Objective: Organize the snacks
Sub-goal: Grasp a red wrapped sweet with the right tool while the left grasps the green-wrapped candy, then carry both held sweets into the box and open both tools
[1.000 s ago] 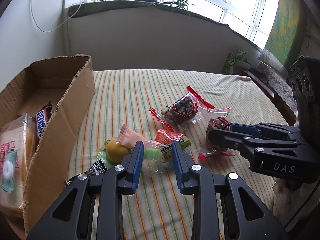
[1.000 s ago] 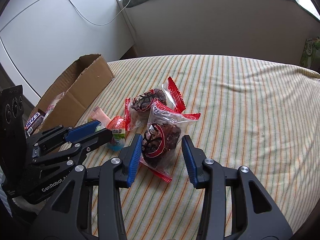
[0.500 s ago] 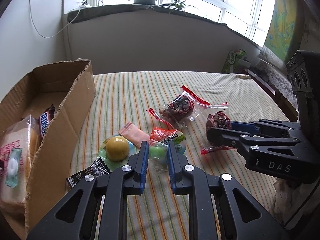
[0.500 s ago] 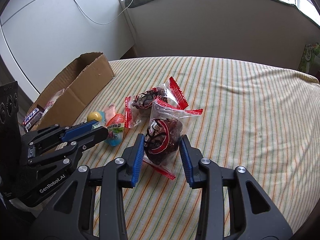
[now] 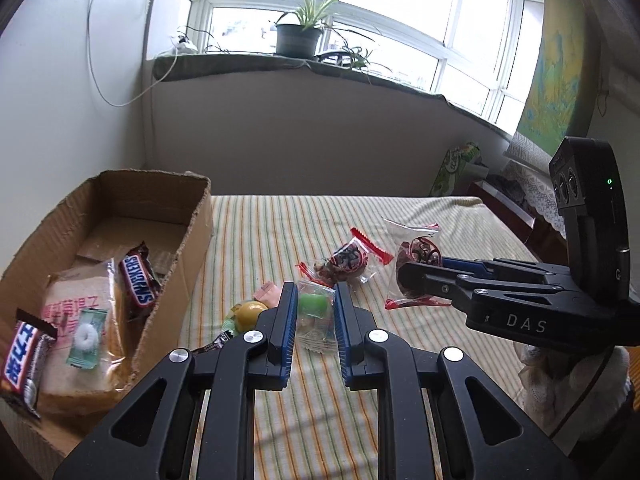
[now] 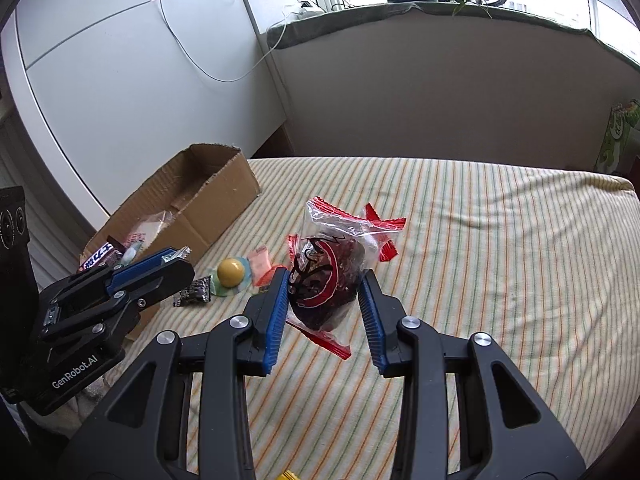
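My left claw (image 5: 316, 308) is clamped on a small clear packet with a green sweet (image 5: 313, 307) inside, the packet pinched between the blue pads and lifted off the striped bed (image 5: 280, 224). My right claw (image 6: 324, 292) grips a clear bag with red ends holding a dark cake (image 6: 326, 270); its pads press on both sides of the bag, and the bag's lower end hangs free above the bedcover.

Just beyond the left claw's tips and slightly to their left, a yellow ball sweet (image 5: 250, 312) lies on a green wrapper, with a pink packet (image 5: 267, 292) behind it and a small dark wrapper (image 5: 212, 346) nearer me. Ahead and a little right of that claw, a second red-ended bag with a dark cake (image 5: 348, 260) rests on the bed.

To the left of the left claw stands the open cardboard box (image 5: 192, 240), already holding a bread pack (image 5: 80, 320), a Snickers bar (image 5: 138, 280) and another bar (image 5: 20, 360) at its near end.

Far beyond both claws, a potted plant (image 5: 300, 36) sits on the window ledge.
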